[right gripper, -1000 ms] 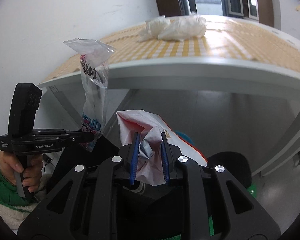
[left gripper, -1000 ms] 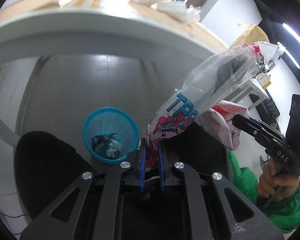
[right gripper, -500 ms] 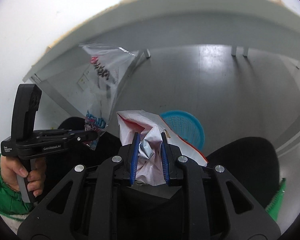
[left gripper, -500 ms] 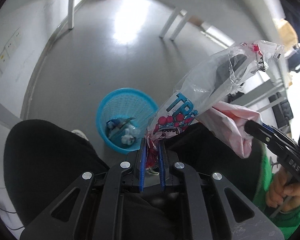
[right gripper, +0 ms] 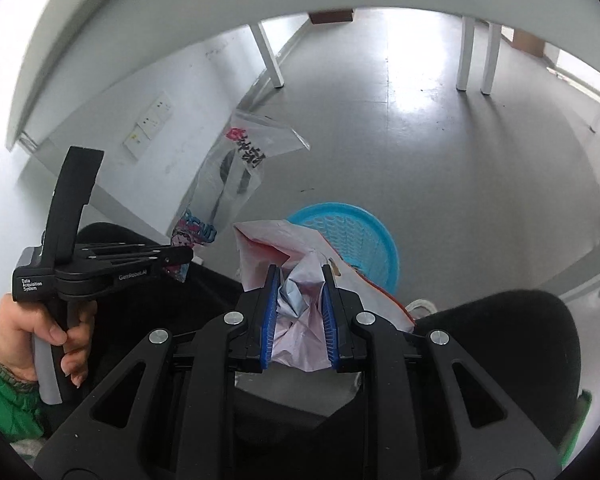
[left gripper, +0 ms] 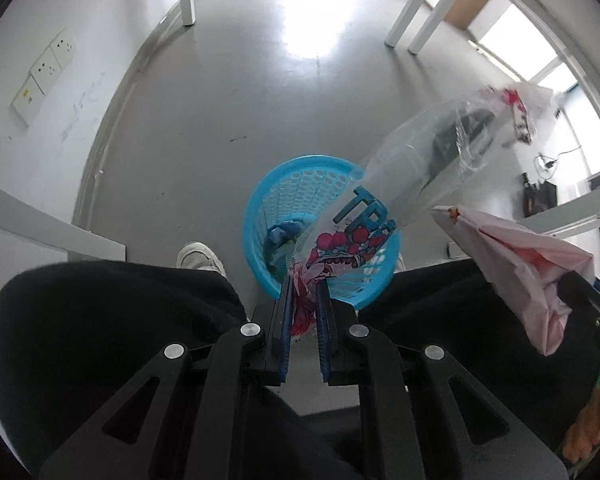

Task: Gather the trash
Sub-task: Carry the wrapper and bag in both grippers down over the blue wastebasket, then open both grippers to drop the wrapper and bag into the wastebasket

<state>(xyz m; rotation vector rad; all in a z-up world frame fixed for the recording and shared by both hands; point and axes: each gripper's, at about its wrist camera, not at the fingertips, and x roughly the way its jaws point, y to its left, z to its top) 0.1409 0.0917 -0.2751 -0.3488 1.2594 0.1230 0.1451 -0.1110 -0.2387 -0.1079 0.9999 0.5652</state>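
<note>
While the left hand-held gripper (left gripper: 304,280) pinches the printed end of a clear plastic wrapper (left gripper: 412,176) above the blue mesh basket (left gripper: 296,192) on the floor, the right hand-held gripper (right gripper: 298,280) clamps a crumpled pink-and-white paper bag (right gripper: 296,300), just beside that basket's rim.

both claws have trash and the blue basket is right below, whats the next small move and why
Probably lower the left claw a little further over the blue basket before releasing. It is shut on the clear printed wrapper, which juts up and sideways past the rim. The right claw, shut on the crumpled pink wrapper, sits off to the side.
</note>
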